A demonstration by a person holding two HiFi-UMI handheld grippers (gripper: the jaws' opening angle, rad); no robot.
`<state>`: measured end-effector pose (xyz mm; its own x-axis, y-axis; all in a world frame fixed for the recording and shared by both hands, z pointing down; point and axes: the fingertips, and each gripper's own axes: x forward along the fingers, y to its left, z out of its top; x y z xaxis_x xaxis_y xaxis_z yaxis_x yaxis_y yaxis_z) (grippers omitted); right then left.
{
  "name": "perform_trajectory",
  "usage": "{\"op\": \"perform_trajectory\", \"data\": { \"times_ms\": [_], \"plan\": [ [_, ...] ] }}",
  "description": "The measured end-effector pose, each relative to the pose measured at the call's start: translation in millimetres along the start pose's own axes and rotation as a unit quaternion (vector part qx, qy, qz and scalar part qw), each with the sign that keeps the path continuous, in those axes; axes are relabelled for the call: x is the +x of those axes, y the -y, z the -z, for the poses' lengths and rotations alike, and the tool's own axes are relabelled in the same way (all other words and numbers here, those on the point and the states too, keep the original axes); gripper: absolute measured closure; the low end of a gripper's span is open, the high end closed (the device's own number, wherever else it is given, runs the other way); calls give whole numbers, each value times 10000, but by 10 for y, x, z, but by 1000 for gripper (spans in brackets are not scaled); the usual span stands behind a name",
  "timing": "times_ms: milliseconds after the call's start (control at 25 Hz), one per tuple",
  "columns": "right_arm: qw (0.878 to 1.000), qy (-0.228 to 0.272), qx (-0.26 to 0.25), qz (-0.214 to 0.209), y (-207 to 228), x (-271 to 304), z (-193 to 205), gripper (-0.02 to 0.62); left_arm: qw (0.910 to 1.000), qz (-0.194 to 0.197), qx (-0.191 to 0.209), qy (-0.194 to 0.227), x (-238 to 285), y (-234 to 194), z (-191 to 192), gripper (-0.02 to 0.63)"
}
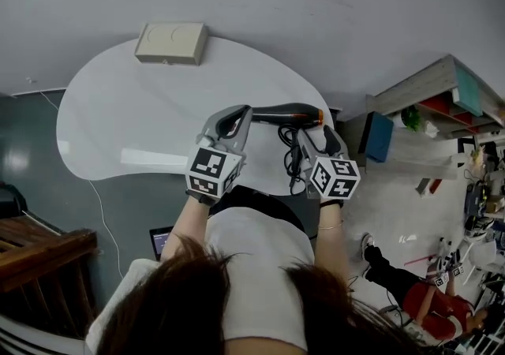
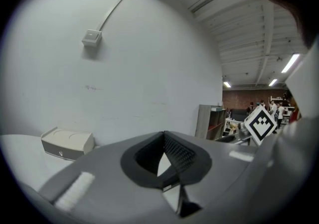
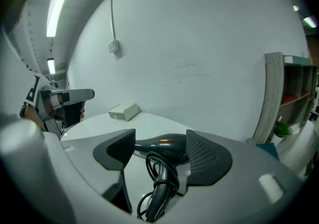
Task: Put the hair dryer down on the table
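Note:
The black hair dryer [image 1: 288,115] with an orange ring lies on the white table [image 1: 126,125] near its right edge, its handle and coiled cord [image 1: 293,158] pointing toward me. My right gripper [image 1: 313,136] is open. Its jaws stand apart on either side of the handle [image 3: 160,195], and the barrel [image 3: 164,144] lies across just beyond the pads [image 3: 200,153]. My left gripper [image 1: 241,117] hangs just left of the dryer's back end. In its own view the left gripper [image 2: 163,136] is shut, tips meeting with nothing between them.
A beige box [image 1: 171,42] sits at the table's far edge by the wall. Shelves [image 1: 442,97] and a blue bin [image 1: 379,137] stand to the right. Wooden furniture [image 1: 39,255] is at lower left, and a person in red [image 1: 430,302] is at lower right.

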<state>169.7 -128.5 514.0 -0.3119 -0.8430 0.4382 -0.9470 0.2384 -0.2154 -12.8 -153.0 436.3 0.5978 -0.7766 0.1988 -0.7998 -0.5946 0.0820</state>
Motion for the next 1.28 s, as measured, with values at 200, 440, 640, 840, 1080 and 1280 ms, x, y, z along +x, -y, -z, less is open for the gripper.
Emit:
{"op": "perform_trajectory", "data": {
  "times_ms": [200, 440, 640, 840, 1080, 1280],
  "plan": [
    [9983, 557, -145, -52, -54, -175, -425, 302, 9998, 18, 96, 197, -38, -1, -198, 549],
    [9931, 1027, -443, -346, -220, -351, -898, 304, 9991, 52, 162, 383, -52, 8, -426, 549],
    [9861, 1473, -561, -526, -384, -472, -1204, 333, 9984, 108, 201, 512, -21, -8, -571, 548],
    [9815, 1698, -687, -565, -395, -531, -1405, 369, 9979, 110, 186, 607, 48, -50, -689, 549],
    [9793, 1775, -721, -651, -394, -593, -1456, 446, 9973, 205, 171, 691, 99, -12, -757, 549],
    [9797, 1788, -711, -563, -330, -653, -1445, 505, 9971, 295, 178, 675, 101, 57, -751, 549]
  ]
}}
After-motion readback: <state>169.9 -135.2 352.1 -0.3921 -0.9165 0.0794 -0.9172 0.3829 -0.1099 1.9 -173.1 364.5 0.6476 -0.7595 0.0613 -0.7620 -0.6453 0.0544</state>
